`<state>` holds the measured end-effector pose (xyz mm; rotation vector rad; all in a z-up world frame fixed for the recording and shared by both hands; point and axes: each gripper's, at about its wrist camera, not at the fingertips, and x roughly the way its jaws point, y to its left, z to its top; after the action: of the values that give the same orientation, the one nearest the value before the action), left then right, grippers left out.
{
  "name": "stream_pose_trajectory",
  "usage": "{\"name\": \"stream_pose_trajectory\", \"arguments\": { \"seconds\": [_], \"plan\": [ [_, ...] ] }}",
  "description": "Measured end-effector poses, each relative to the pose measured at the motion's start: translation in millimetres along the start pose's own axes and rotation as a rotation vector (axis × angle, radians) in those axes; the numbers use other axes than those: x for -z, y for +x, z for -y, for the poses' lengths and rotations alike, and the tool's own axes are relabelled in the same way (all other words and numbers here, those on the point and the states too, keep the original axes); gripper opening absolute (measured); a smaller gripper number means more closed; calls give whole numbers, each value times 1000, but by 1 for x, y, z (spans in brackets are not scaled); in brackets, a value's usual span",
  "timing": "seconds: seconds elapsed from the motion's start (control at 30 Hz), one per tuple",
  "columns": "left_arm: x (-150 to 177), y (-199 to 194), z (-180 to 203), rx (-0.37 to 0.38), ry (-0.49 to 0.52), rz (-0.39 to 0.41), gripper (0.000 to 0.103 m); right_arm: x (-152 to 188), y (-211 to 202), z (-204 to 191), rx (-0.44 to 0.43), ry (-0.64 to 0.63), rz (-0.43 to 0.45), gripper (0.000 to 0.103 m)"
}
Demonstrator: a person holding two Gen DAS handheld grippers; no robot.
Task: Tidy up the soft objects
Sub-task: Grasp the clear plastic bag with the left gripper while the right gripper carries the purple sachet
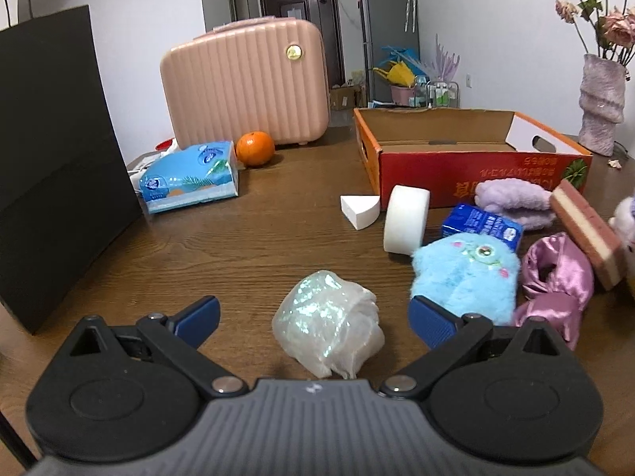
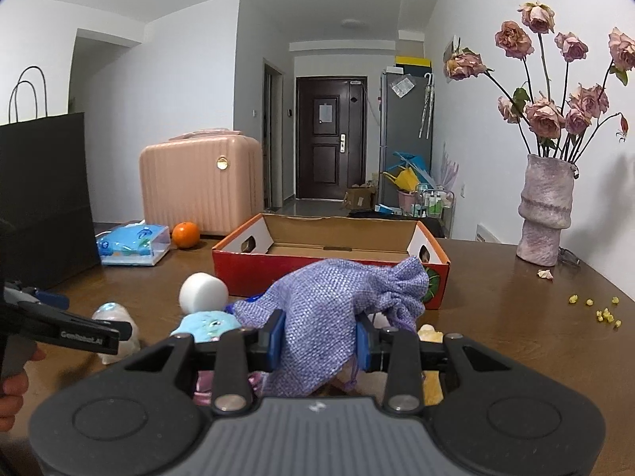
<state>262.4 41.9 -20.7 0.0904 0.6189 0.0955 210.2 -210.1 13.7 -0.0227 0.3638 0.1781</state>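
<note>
A crumpled pearly white pouch (image 1: 329,325) lies on the brown table between the wide-apart blue fingers of my left gripper (image 1: 315,315), which is open and not touching it. My right gripper (image 2: 320,337) is shut on a lilac woven drawstring bag (image 2: 341,301), held above the table in front of the red cardboard box (image 2: 238,265). Right of the pouch lie a fluffy blue plush (image 1: 468,277), a pink satin cloth (image 1: 555,281), a purple fuzzy piece (image 1: 512,202), a striped pink sponge (image 1: 587,230) and two white foam shapes (image 1: 406,218). The box (image 1: 448,170) stands empty.
A black paper bag (image 1: 55,158) stands at the left. A pink suitcase (image 1: 246,83), an orange (image 1: 255,148) and a blue tissue pack (image 1: 190,178) are at the back left. A vase of dried roses (image 2: 545,214) stands at the right, with yellow crumbs (image 2: 595,311) near it.
</note>
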Motion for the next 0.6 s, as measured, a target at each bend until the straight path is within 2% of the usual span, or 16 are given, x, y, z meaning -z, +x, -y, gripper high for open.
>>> {"name": "stream_pose_trajectory", "arguments": {
  "seconds": [0.07, 0.17, 0.27, 0.33, 0.4, 0.6],
  "plan": [
    [-1, 7, 0, 0, -4, -6, 102, -1, 2, 1, 3, 1, -1, 34],
    [-1, 12, 0, 12, -6, -11, 91, -2, 6, 2, 4, 2, -3, 35],
    [1, 16, 1, 23, -2, -22, 76, -3, 10, 3, 3, 3, -6, 35],
    [2, 19, 2, 36, 2, -34, 59, -3, 12, 4, 1, 5, -8, 35],
    [4, 21, 4, 47, 6, -41, 50, -4, 14, 5, 1, 6, -9, 35],
    [3, 16, 4, 79, -2, -19, 47, -6, 16, 8, 1, 6, -8, 35]
  ]
}}
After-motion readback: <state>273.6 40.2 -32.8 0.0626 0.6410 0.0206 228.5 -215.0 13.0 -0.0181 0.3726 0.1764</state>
